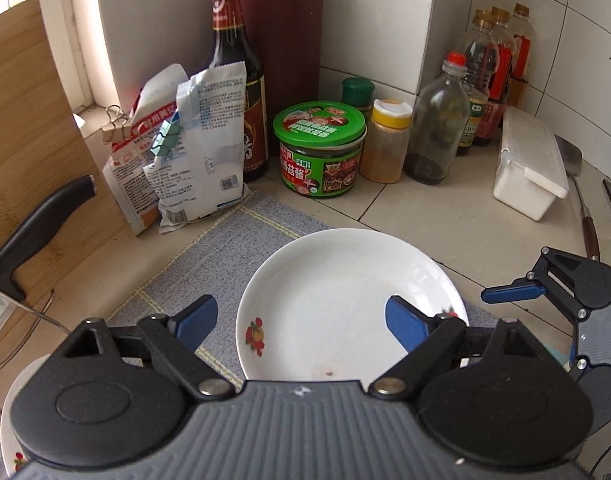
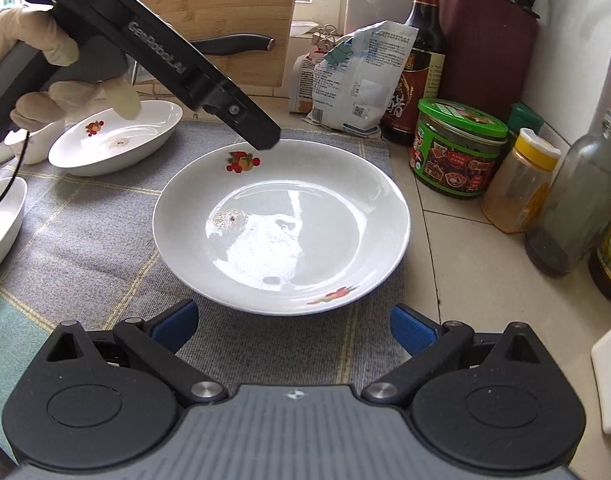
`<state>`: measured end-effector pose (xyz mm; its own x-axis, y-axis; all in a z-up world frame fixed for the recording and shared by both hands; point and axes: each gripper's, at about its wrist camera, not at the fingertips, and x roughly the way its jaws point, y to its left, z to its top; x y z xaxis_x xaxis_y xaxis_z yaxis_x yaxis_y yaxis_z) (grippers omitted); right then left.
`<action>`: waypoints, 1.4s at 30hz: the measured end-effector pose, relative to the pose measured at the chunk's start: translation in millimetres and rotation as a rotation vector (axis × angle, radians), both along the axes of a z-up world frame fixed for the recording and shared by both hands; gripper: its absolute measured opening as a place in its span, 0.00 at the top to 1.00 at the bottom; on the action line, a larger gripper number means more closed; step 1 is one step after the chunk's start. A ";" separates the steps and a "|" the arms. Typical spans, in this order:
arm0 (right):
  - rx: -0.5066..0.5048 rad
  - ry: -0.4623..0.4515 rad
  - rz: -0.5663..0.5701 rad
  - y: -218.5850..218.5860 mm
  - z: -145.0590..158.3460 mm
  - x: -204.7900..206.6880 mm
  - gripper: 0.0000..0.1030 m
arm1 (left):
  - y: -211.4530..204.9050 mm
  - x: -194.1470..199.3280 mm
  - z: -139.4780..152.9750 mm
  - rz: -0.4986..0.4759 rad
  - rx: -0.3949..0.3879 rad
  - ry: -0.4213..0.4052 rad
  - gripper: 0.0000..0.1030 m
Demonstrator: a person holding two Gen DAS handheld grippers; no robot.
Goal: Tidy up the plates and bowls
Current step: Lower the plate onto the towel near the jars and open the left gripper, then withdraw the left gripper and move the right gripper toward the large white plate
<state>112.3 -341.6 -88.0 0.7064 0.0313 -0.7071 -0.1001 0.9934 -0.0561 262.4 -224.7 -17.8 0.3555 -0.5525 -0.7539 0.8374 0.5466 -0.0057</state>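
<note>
White and shallow, with red fruit motifs on its rim, the plate (image 2: pixel 281 226) sat upright on the grey checked cloth (image 2: pixel 89 248) spread over the tiled counter (image 2: pixel 465 264), just left of the green-lidded sauce jar (image 2: pixel 459 148). Left gripper (image 1: pixel 301 320) hovered above the plate with its blue pads spread wide and nothing between them, while the right gripper (image 2: pixel 293 326) stood equally released and empty just short of the plate's near rim. A second white dish (image 2: pixel 117 140) with the same motif rested farther left on the cloth, below a gloved hand (image 2: pixel 45 68) on the left gripper's handle.
</note>
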 end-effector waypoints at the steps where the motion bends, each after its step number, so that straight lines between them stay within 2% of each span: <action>1: 0.002 -0.001 -0.018 1.3 2.0 -3.4 0.00 | 3.7 -6.5 4.2 0.009 -0.006 -0.006 0.10; 8: 0.033 -0.035 -0.081 12.9 18.8 -29.2 0.00 | 35.4 -58.6 29.1 0.086 -0.069 -0.039 0.09; 15: 0.027 -0.066 -0.022 32.0 32.5 -56.1 0.00 | 69.4 -115.5 38.7 0.186 -0.129 -0.070 0.08; 24: 0.025 -0.066 0.077 56.7 39.3 -99.0 0.00 | 119.7 -198.0 22.0 0.314 -0.139 -0.125 0.08; 29: 0.022 -0.053 0.124 68.4 36.9 -116.9 0.00 | 145.4 -230.8 10.8 0.396 -0.126 -0.140 0.08; 36: 0.026 -0.041 0.204 86.8 32.2 -132.0 0.00 | 183.7 -253.3 -0.3 0.492 -0.111 -0.155 0.08; 42: 0.060 -0.016 0.237 108.7 23.2 -121.4 0.00 | 221.6 -259.2 -15.3 0.578 -0.099 -0.110 0.08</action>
